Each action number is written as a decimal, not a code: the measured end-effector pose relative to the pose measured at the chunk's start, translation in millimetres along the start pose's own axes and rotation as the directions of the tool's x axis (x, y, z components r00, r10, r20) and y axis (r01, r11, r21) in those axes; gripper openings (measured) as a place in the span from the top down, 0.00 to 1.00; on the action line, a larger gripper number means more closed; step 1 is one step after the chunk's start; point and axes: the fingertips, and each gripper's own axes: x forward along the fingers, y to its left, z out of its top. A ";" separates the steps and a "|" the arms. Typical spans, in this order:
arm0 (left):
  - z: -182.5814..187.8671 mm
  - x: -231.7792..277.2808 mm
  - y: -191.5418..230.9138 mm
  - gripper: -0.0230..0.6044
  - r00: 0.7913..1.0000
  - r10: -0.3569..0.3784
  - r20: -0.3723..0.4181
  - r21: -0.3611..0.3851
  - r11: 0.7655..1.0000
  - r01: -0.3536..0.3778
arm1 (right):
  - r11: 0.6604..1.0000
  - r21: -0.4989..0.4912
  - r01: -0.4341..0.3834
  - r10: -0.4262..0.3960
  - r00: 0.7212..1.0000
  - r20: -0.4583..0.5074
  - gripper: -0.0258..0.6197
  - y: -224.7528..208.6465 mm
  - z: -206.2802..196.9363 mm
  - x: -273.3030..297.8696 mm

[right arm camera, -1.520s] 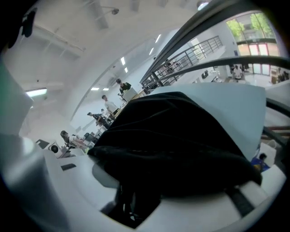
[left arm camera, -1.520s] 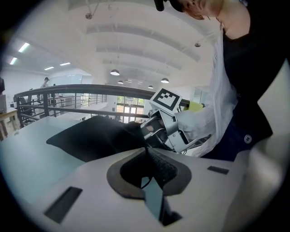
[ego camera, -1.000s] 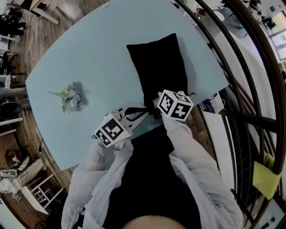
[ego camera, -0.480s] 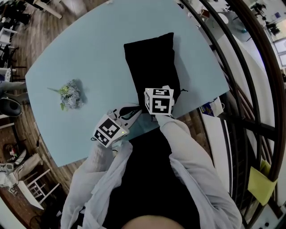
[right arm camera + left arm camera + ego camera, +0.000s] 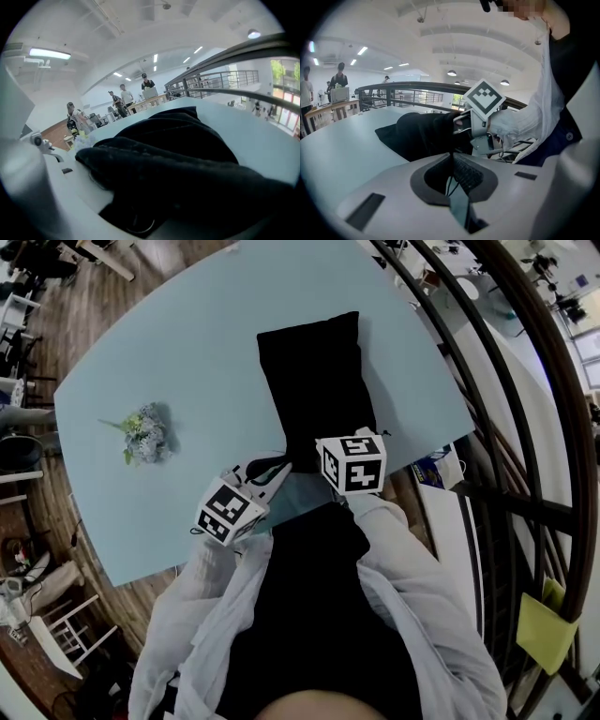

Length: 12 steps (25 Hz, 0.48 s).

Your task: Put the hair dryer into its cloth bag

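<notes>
A black cloth bag (image 5: 314, 381) lies lengthwise on the light blue table (image 5: 178, 352), bulging, with its near end at the table's front edge. No hair dryer shows in any view. My left gripper (image 5: 274, 474) is shut on the bag's thin black drawstring (image 5: 449, 183), which runs out between its jaws towards the bag (image 5: 417, 133). My right gripper (image 5: 317, 457) is at the bag's near end. Its jaws have just been opening, and the black cloth (image 5: 178, 145) lies loosely between them and fills that view.
A small bunch of artificial flowers (image 5: 142, 435) lies on the table's left part. A dark metal railing (image 5: 487, 381) curves along the right side, close behind the table edge. People stand at desks (image 5: 126, 101) far off.
The right gripper has rolled and slid left, then partly back right, at the bag's near end. The left gripper has hardly moved. The bag has stayed in place.
</notes>
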 end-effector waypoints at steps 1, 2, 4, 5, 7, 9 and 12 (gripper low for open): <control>-0.9 0.2 1.6 0.91 1.000 0.019 -0.009 -0.003 1.000 -0.019 | 0.999 0.011 -0.033 0.033 0.999 -0.016 0.48 3.3 -4.4 -6.2; -2.5 0.5 3.8 0.91 0.999 0.039 -0.020 -0.006 0.999 -0.039 | 0.998 0.018 -0.064 0.064 0.997 -0.036 0.48 7.0 -9.9 -12.6; -6.4 1.2 6.9 0.91 0.997 0.068 -0.028 -0.014 0.998 -0.068 | 0.994 0.011 -0.107 0.108 0.991 -0.081 0.48 13.4 -24.2 -26.7; -7.2 1.3 6.5 0.91 0.997 0.073 -0.024 -0.022 0.997 -0.073 | 0.992 -0.007 -0.122 0.121 0.987 -0.105 0.48 16.0 -32.3 -35.0; -6.4 1.0 4.0 0.91 0.997 0.073 -0.015 -0.035 0.997 -0.073 | 0.988 -0.061 -0.145 0.135 0.980 -0.148 0.48 19.5 -45.9 -54.4; -7.3 1.9 4.8 0.91 0.997 0.081 -0.015 -0.022 0.996 -0.081 | 0.982 -0.119 -0.148 0.126 0.976 -0.175 0.48 16.7 -52.3 -78.5; -8.8 4.3 7.3 0.91 0.996 0.090 -0.023 -0.005 0.996 -0.090 | 0.964 -0.248 -0.101 0.053 0.980 -0.192 0.53 -0.6 -50.3 -116.3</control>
